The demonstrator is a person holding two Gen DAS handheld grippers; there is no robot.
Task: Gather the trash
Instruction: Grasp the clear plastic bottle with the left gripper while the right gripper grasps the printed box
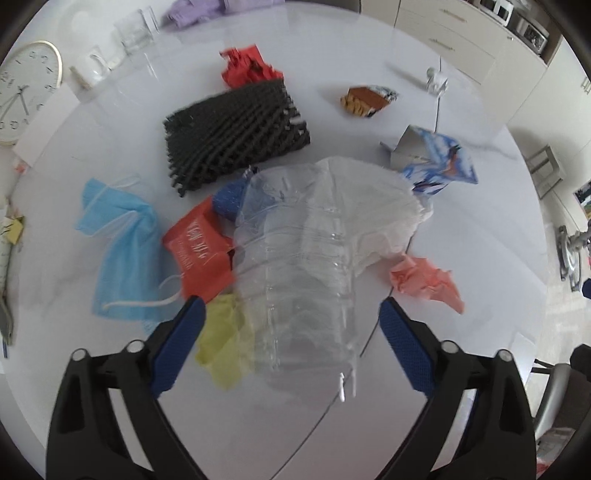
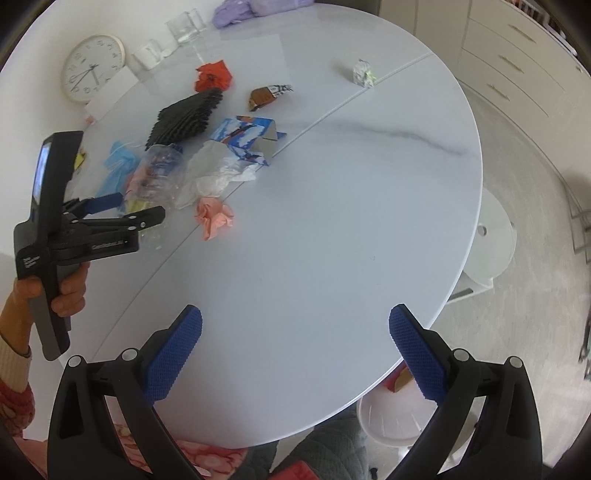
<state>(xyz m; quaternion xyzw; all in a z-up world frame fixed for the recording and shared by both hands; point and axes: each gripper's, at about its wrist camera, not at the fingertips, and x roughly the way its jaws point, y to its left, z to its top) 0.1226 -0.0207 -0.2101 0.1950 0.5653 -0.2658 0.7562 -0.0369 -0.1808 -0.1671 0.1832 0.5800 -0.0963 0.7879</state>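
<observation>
A crushed clear plastic bottle with a blue cap lies on the white round table, pointing away from me. My left gripper is open, its blue fingers either side of the bottle's base, not touching it. Around the bottle lie a blue face mask, a red wrapper, yellow paper, white plastic and pink crumpled paper. My right gripper is open and empty over the bare near part of the table. The left gripper also shows in the right wrist view, at the bottle.
Further back lie a black mesh sheet, red crumpled paper, a brown wrapper, a blue printed carton and a foil ball. A clock, mug and glass stand at the far edge. A white bin sits below the table's near edge.
</observation>
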